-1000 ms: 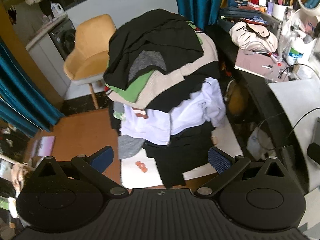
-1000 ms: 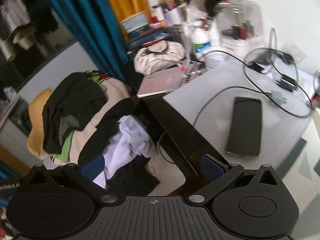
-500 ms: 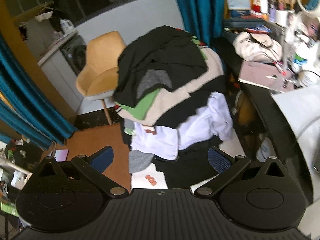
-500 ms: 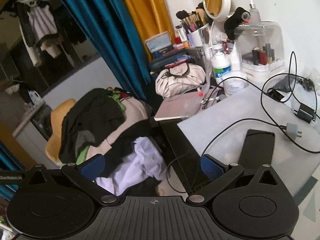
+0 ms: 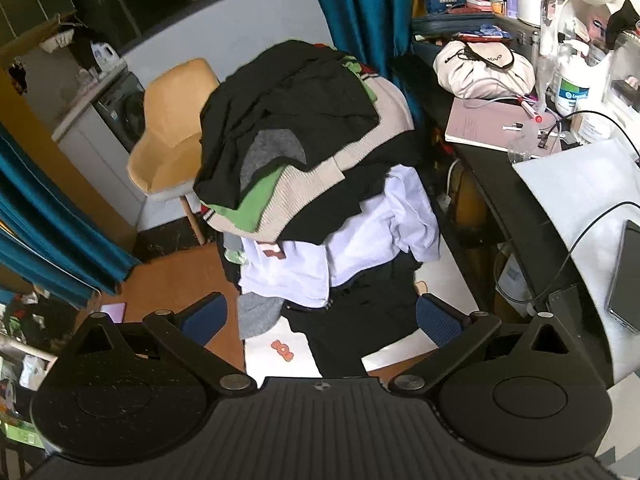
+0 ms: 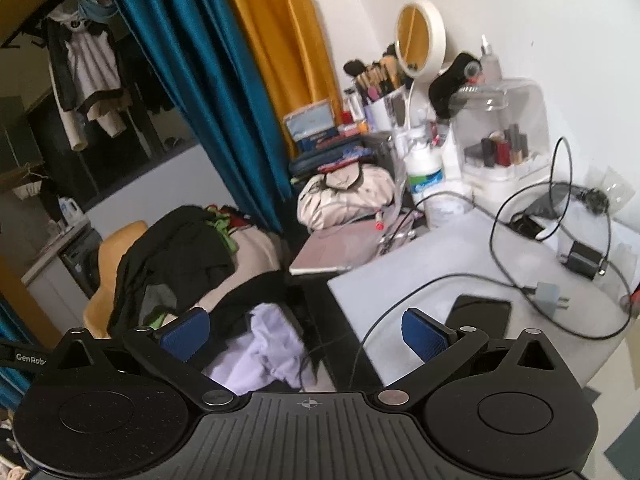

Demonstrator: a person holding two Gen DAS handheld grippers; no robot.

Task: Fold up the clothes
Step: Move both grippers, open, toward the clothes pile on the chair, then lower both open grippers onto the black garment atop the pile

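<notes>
I hold my left claw (image 5: 322,314) released, its 2 blue pads (image 5: 434,319) spread wide with nothing between them, tipped down toward the heap of clothes (image 5: 308,168) piled beside the desk (image 5: 576,184). A black top (image 5: 296,108) lies uppermost, a beige and green sweater (image 5: 288,196) under it, a white shirt (image 5: 360,248) lower. My right claw (image 6: 306,334) is released too, hanging level over the desk's left edge, the heap at its left, a phone (image 6: 478,316) on the desk just past its right pad.
</notes>
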